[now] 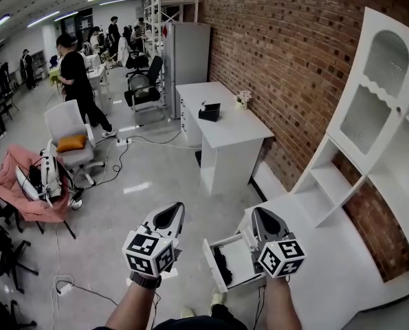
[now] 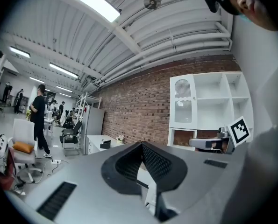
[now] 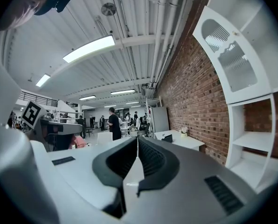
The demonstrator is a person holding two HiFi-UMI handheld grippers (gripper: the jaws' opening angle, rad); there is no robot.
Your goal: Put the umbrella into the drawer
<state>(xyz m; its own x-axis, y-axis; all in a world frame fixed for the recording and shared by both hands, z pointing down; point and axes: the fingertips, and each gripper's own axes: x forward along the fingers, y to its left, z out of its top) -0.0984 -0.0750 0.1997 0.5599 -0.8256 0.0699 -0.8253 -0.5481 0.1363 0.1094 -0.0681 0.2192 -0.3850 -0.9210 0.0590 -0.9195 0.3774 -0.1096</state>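
Note:
In the head view a white drawer (image 1: 237, 251) stands pulled open low in the white cabinet, just below my hands. A dark folded thing, apparently the umbrella (image 1: 221, 265), lies inside it along the left side. My left gripper (image 1: 168, 218) is held up level over the floor to the left of the drawer, its pads (image 2: 129, 164) meeting at the tip with nothing between them. My right gripper (image 1: 267, 222) hangs above the drawer's right part and hides some of it. It is shut too and empty (image 3: 138, 138).
A tall white shelf cabinet (image 1: 369, 136) lines the brick wall (image 1: 286, 53) on the right. A white desk (image 1: 221, 126) with a black box stands ahead. At left are a chair with an orange cushion (image 1: 70, 143), a pink-covered seat (image 1: 25, 184), floor cables and a standing person (image 1: 77, 81).

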